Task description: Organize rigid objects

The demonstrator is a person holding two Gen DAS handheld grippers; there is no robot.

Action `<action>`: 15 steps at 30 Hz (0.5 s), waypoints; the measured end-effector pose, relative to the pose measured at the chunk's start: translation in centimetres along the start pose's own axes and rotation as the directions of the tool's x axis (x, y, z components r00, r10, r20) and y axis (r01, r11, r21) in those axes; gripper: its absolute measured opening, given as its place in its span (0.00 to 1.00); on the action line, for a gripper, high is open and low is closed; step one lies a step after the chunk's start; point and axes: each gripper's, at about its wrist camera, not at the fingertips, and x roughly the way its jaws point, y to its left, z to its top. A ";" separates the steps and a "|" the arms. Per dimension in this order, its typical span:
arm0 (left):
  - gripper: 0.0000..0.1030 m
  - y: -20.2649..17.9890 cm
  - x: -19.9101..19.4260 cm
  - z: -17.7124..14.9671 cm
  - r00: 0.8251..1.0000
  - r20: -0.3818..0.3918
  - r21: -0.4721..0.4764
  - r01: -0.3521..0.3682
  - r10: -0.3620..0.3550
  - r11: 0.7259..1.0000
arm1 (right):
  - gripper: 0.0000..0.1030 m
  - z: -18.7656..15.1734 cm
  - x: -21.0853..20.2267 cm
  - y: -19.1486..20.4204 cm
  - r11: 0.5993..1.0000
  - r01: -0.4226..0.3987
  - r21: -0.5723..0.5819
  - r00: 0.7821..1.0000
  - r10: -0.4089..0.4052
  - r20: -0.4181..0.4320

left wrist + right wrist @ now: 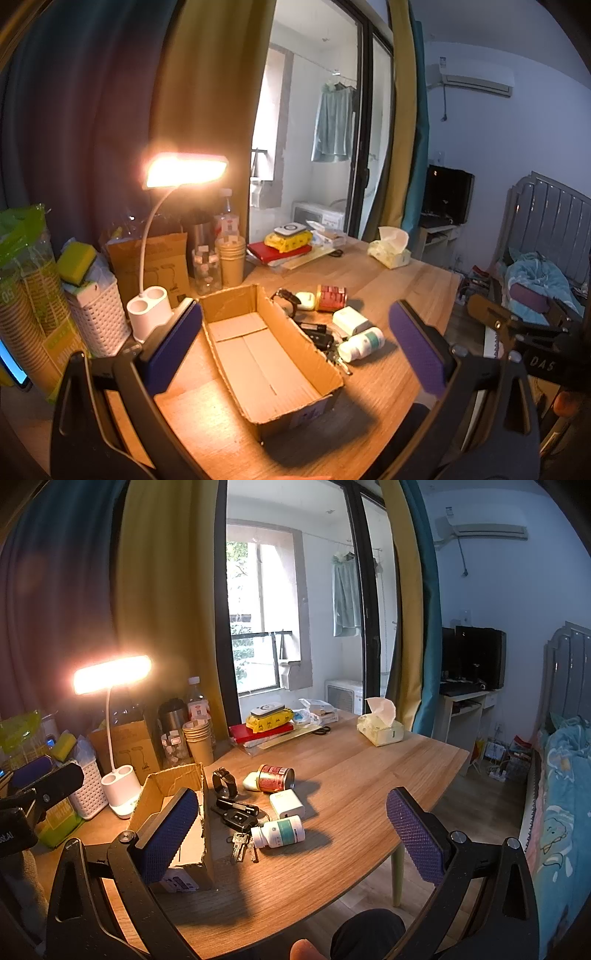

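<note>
An open, empty cardboard box (pixel 258 354) (pixel 173 794) lies on the wooden table. Just to its right sits a cluster of small items: a white pill bottle (pixel 279 833) (pixel 361 344) on its side, a white charger block (pixel 286 804) (pixel 350 320), a red tin (pixel 276 779) (pixel 331 298), a black watch (pixel 224 782) (pixel 288 300), a car key with keys (pixel 238 821) (pixel 321 338) and a white earbud case (pixel 250 781) (pixel 304 300). My left gripper (pixel 295 347) hovers open over the box. My right gripper (pixel 291 830) hangs open above the pill bottle. Neither holds anything.
A lit desk lamp (pixel 184 171) (pixel 110 674), white basket (pixel 98 317), paper cups (pixel 231 260), bottles and a brown bag crowd the table's back left. Books (pixel 266 729) and a tissue pack (pixel 380 727) lie farther back. A bed (pixel 565 775) stands at the right.
</note>
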 end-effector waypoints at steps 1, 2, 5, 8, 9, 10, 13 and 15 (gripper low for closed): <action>0.99 0.0 0.0 0.0 1.000 0.000 0.000 0.000 0.000 1.000 | 1.00 0.1 0.0 -0.1 1.000 -0.001 0.001 1.000 0.001 -0.002; 0.99 0.0 0.0 0.0 1.000 0.000 0.001 0.000 0.000 1.000 | 1.00 0.0 0.0 0.0 1.000 -0.001 0.001 1.000 0.001 -0.003; 0.99 0.0 0.0 0.0 1.000 -0.002 0.000 -0.001 0.001 1.000 | 1.00 -0.1 0.0 0.0 1.000 -0.001 0.003 1.000 0.001 -0.004; 0.99 0.3 0.6 -0.2 1.000 -0.013 -0.001 -0.010 0.010 1.000 | 1.00 -0.5 0.3 0.0 1.000 -0.004 0.005 1.000 0.004 -0.010; 0.99 0.3 0.8 -0.2 1.000 -0.019 -0.002 -0.012 0.012 1.000 | 1.00 -0.7 0.6 0.0 1.000 -0.004 0.005 1.000 0.005 -0.015; 0.99 0.4 1.1 -0.4 1.000 -0.024 -0.002 -0.012 0.012 1.000 | 1.00 -1.0 0.8 0.1 1.000 -0.005 0.005 1.000 0.005 -0.023; 0.99 0.5 2.3 -0.9 0.999 -0.044 0.002 -0.027 0.027 1.000 | 1.00 -1.0 1.8 -0.2 1.000 -0.009 0.010 0.999 0.009 -0.043; 0.99 0.6 3.3 -1.4 0.997 -0.058 0.010 -0.050 0.051 0.999 | 1.00 -1.2 2.6 -0.3 1.000 -0.012 0.012 0.998 0.012 -0.059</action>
